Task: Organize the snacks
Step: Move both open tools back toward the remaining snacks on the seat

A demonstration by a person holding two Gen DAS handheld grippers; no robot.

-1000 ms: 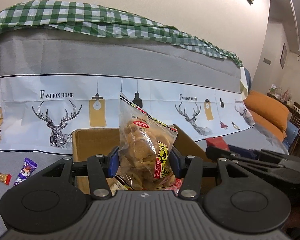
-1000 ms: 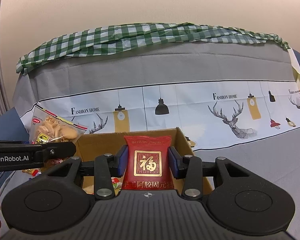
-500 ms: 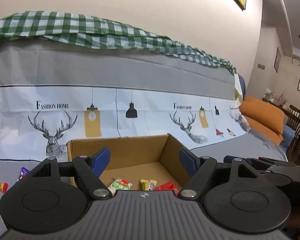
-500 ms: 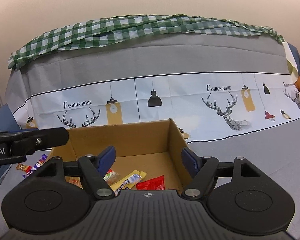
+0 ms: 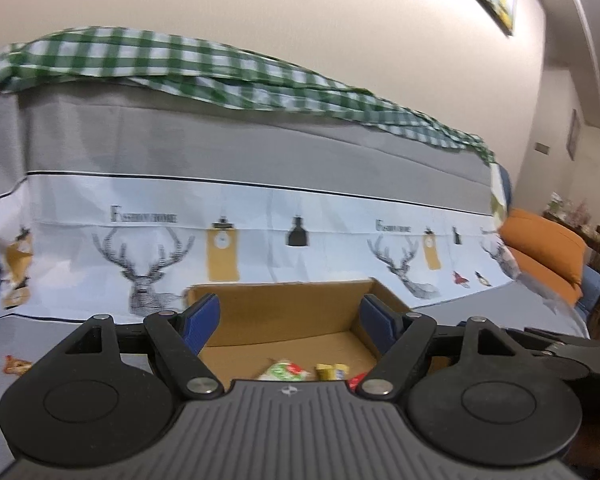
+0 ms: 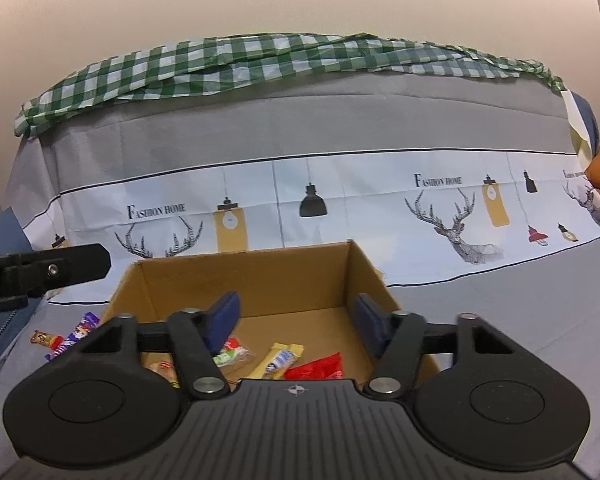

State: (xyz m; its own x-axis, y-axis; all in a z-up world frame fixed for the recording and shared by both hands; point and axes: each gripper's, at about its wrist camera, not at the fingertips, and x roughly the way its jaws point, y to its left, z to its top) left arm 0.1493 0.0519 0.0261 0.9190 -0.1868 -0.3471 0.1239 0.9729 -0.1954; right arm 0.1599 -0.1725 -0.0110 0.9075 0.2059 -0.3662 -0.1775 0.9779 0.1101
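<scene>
An open cardboard box (image 6: 244,280) stands on the grey sofa seat in front of both grippers. Inside it lie a green packet (image 6: 232,356), a yellow bar (image 6: 278,360), a red packet (image 6: 320,368) and part of a biscuit bag (image 6: 160,366). My left gripper (image 5: 289,314) hangs open over the box (image 5: 280,304) with nothing between its blue pads. My right gripper (image 6: 296,312) is over the same box, its jaws closing on empty air. The green packet (image 5: 284,370) and yellow bar (image 5: 332,370) also show in the left wrist view.
A purple candy (image 6: 78,334) and a brown bar (image 6: 46,338) lie on the seat left of the box. Behind rises the sofa back with a deer-print cover (image 6: 440,208) and a green checked cloth (image 6: 260,60). An orange cushion (image 5: 548,252) sits far right.
The left gripper let go of the biscuit bag and the right let go of the red packet; both dropped into the box. Both jaws spread; the right has since narrowed.
</scene>
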